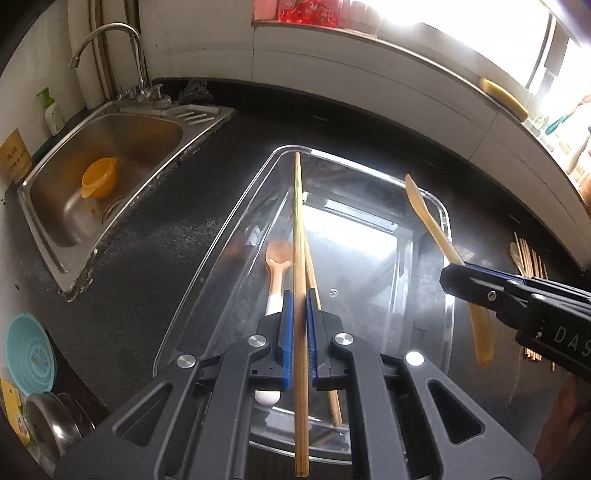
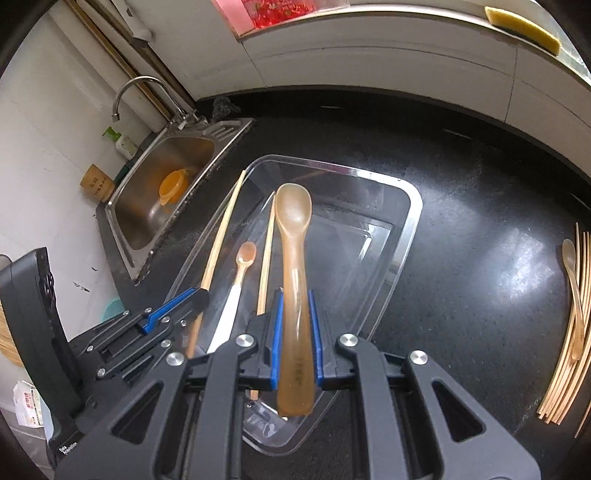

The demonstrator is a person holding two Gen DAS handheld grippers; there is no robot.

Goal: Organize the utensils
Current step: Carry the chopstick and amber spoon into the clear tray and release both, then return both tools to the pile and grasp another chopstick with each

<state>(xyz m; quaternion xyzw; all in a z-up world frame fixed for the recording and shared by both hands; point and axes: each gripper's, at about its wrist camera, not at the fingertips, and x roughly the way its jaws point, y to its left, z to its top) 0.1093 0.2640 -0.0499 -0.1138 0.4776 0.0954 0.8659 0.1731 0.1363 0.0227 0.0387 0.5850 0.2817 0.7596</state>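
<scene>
My left gripper [image 1: 300,295] is shut on a long bamboo chopstick [image 1: 298,240], held lengthwise over the left side of a clear plastic tray [image 1: 221,229]. In the tray lie a small amber spoon with a white handle [image 1: 277,258] and another chopstick [image 1: 314,280]. My right gripper [image 2: 295,299] is shut on a larger amber spoon [image 2: 293,240], bowl pointing away, above the tray [image 2: 413,206]. The right wrist view also shows the left gripper [image 2: 201,297] with its chopstick [image 2: 221,232] at the tray's left edge. In the left wrist view the right gripper [image 1: 448,275] hangs over the tray's right edge.
The tray sits on a black counter. A steel sink [image 1: 147,136] with an orange bowl [image 1: 99,177] lies to the left, faucet [image 1: 110,33] behind it. A pile of chopsticks [image 2: 565,362] with a spoon [image 2: 572,295] lies on the counter at right. A teal mat [image 1: 29,354] and a pot [image 1: 51,424] sit at near left.
</scene>
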